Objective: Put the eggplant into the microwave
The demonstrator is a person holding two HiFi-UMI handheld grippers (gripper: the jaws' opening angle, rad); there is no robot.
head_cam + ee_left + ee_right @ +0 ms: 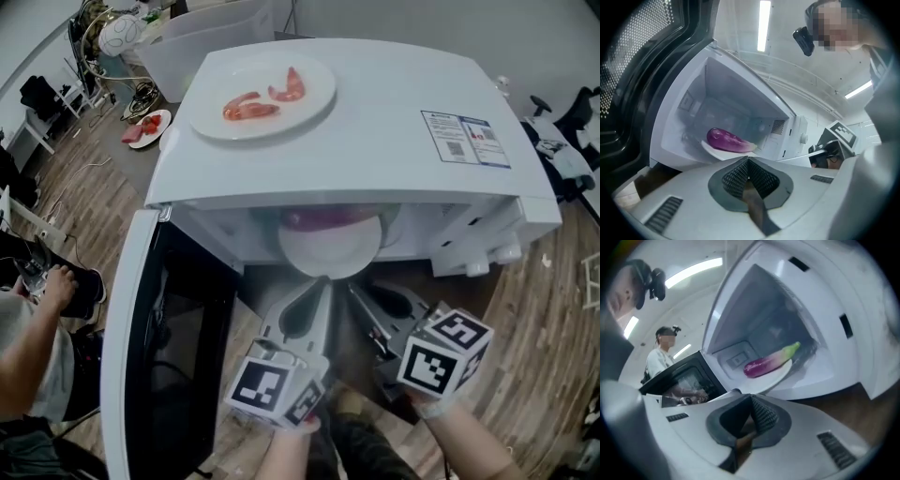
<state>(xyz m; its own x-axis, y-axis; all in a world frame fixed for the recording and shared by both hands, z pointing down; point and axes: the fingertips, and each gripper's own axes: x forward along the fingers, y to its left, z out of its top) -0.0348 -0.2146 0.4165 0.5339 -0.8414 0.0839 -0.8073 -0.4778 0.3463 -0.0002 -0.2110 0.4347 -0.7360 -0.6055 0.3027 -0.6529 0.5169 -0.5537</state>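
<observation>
Though closed and empty, left hand-held gripper [748,160] and right hand-held gripper [751,398] before microwave [375,122] above wooden floor [539,361].

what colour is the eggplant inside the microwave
The eggplant is purple, fading to a green stem end; clearest in the right gripper view.

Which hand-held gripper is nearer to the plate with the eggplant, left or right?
Left, narrowly. The left hand-held gripper is at the front rim of the plate; the right hand-held gripper is just short of it, to the right.
</observation>
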